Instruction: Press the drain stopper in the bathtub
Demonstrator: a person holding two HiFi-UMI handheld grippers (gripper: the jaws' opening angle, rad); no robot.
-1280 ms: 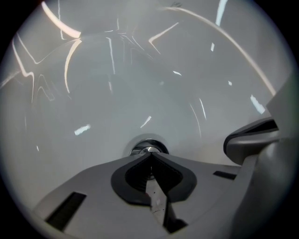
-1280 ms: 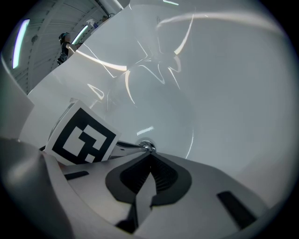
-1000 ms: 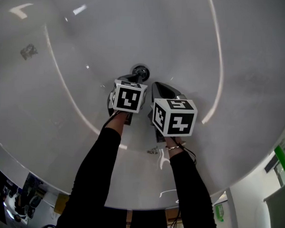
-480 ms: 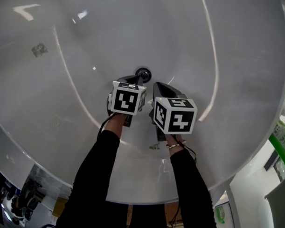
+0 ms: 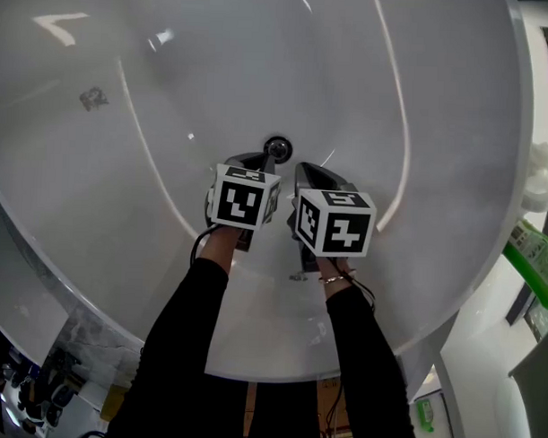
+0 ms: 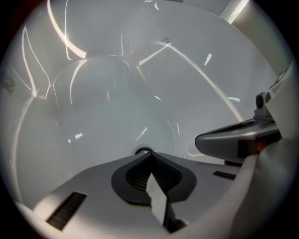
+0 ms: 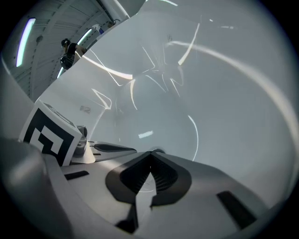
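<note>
drain stopper (image 5: 277, 149) — just beyond tips | left gripper (image 6: 150, 154) pressed together | right gripper (image 7: 152, 152) pressed together

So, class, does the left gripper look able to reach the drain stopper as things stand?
Probably yes: the left gripper, jaws shut, sits just short of the drain stopper, with only bare bathtub floor between.

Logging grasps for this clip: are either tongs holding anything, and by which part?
Nothing is held. The left tongs and right tongs are both shut and empty, by the stopper.

Left gripper (image 6: 148, 155), right gripper (image 7: 152, 154): seemingly closed
</note>
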